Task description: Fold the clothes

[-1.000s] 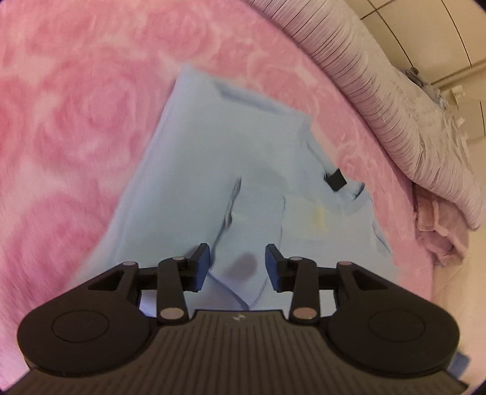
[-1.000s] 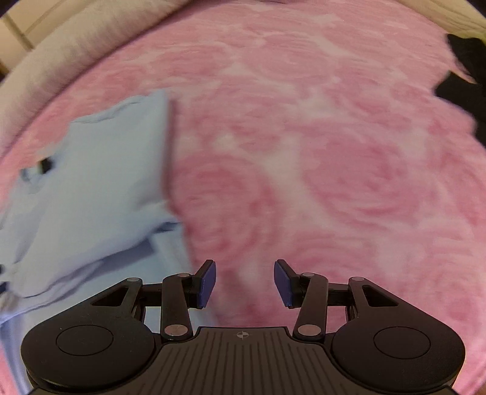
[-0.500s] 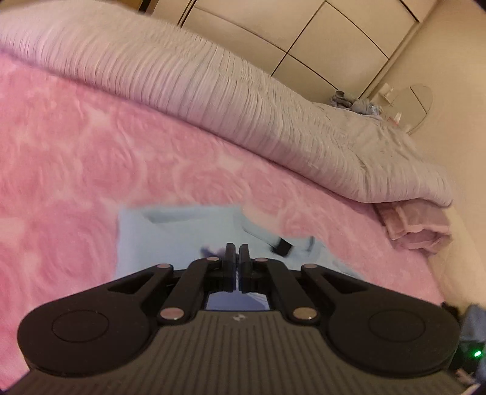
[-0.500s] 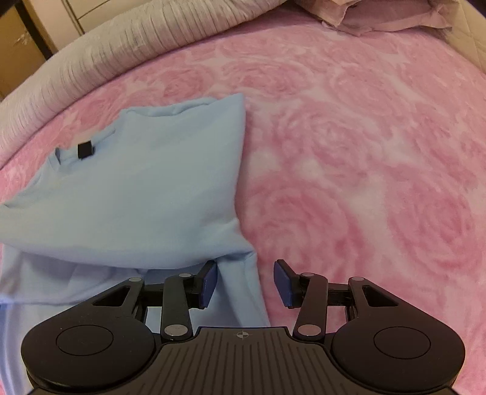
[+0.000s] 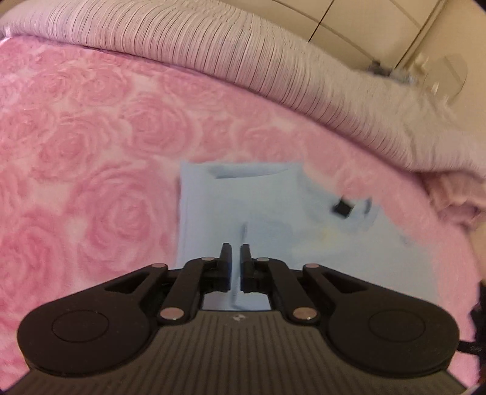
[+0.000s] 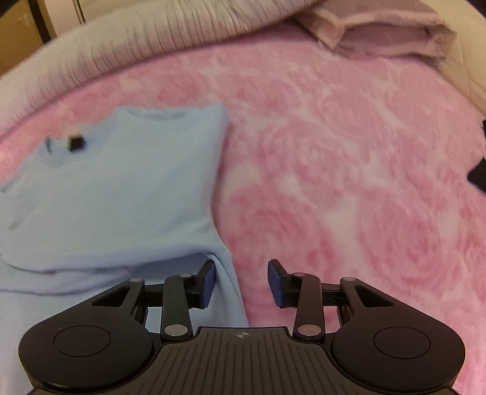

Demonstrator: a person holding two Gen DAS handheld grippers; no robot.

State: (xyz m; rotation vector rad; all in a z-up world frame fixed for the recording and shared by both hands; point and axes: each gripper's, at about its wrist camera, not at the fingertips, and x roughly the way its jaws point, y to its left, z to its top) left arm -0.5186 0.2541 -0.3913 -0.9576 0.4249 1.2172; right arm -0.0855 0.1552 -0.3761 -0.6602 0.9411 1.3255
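A light blue shirt (image 5: 243,200) lies partly folded on the pink rose-patterned blanket (image 5: 91,152), its collar and black neck tag (image 5: 343,209) toward the far right. My left gripper (image 5: 236,258) is shut on a raised crease of the shirt, and a thin fold of blue cloth runs between the fingers. In the right wrist view the same shirt (image 6: 121,194) fills the left side, neck tag (image 6: 75,143) at the far left. My right gripper (image 6: 241,279) stands open just above the shirt's right edge, the left finger over cloth and the right over blanket.
A striped grey duvet (image 5: 273,60) is rolled along the far side of the bed. A folded mauve cloth (image 6: 388,30) sits at the far right corner. Something dark (image 6: 477,176) lies at the blanket's right edge. Cupboard doors (image 5: 364,21) stand behind.
The left gripper shut on the shirt about half a second ago and still holds a fold, and its view has lifted toward the duvet. The right gripper stayed open and shifted slightly.
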